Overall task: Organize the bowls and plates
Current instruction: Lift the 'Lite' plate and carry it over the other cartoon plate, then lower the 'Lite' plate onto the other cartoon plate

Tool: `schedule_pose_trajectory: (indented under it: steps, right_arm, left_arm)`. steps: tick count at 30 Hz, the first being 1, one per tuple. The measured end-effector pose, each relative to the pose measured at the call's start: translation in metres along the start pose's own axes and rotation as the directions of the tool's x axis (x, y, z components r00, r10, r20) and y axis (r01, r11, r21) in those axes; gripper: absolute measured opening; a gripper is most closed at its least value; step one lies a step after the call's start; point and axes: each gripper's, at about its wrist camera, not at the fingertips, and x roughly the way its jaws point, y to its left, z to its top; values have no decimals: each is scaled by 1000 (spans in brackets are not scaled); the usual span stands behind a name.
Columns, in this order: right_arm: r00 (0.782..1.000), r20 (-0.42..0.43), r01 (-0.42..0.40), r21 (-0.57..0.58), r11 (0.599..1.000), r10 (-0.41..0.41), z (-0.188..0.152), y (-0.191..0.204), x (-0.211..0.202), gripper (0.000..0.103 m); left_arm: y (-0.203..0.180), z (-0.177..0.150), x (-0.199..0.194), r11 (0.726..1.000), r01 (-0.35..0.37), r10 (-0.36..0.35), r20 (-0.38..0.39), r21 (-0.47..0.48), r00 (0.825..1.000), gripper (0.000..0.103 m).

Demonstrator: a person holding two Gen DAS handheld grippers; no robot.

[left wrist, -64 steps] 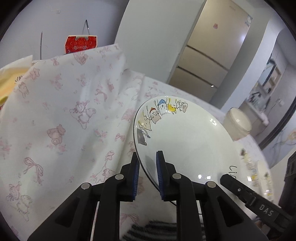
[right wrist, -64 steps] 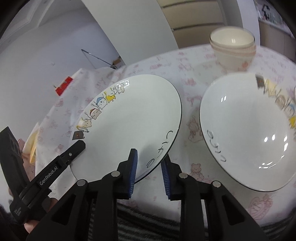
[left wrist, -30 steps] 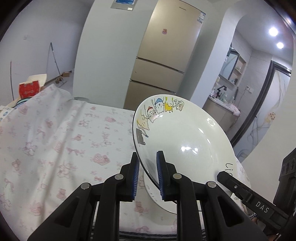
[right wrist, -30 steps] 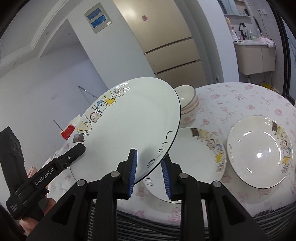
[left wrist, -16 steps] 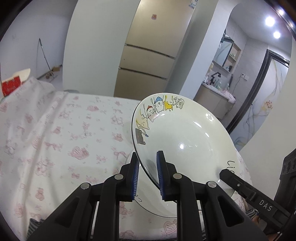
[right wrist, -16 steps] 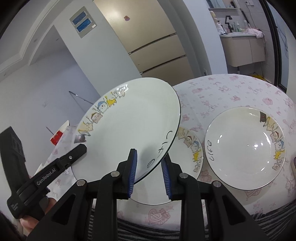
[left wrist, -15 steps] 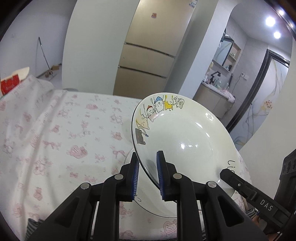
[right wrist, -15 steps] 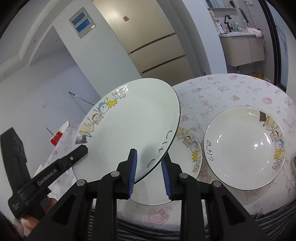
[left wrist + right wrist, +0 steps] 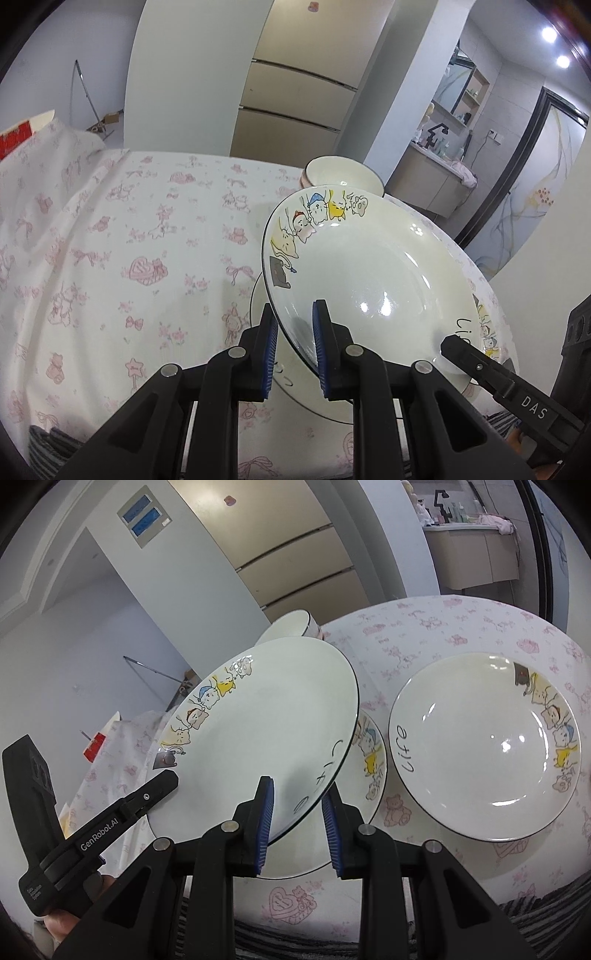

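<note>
Both grippers pinch one glossy white cartoon-cat plate [image 9: 369,273] by opposite edges, holding it tilted above the table. The left gripper [image 9: 293,347] clamps the plate's near rim between ribbed blue pads [image 9: 319,343]; the right gripper [image 9: 297,823] clamps the rim beside the handwritten lettering.

Only the right wrist view shows a third plate [image 9: 484,746], round and shallow with a thin dark rim, lying flat on the tablecloth [image 9: 436,627] to the right of that gripper. It also shows more clearly the lower plate [image 9: 369,768] lying directly under the held one, its cat border peeking out beyond the right gripper's tips.

Only the left wrist view shows the broad stretch of cloth [image 9: 129,258] to the left of its gripper: white, softly creased, printed with pink bows, bears and hearts. Ahead of the held plate stand stacked bowls [image 9: 340,177], smooth and cream coloured. Behind them is a beige fridge [image 9: 295,92] with flat matte doors.
</note>
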Motion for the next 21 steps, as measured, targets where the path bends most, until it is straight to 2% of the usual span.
schedule_pose_trajectory:
  steps: [10, 15, 21]
  right_arm:
    - [996, -61, 71, 10, 997, -70, -6, -4, 25, 25]
    - [993, -65, 96, 18, 995, -94, -12, -3, 29, 25]
    - [991, -74, 115, 25, 993, -112, -14, -1, 32, 25]
  left_arm:
    - [4, -10, 14, 1000, -11, 12, -35, 13, 999, 23]
    - [1, -15, 12, 999, -38, 38, -18, 38, 999, 23]
    - [6, -17, 21, 999, -45, 46, -60, 19, 997, 23]
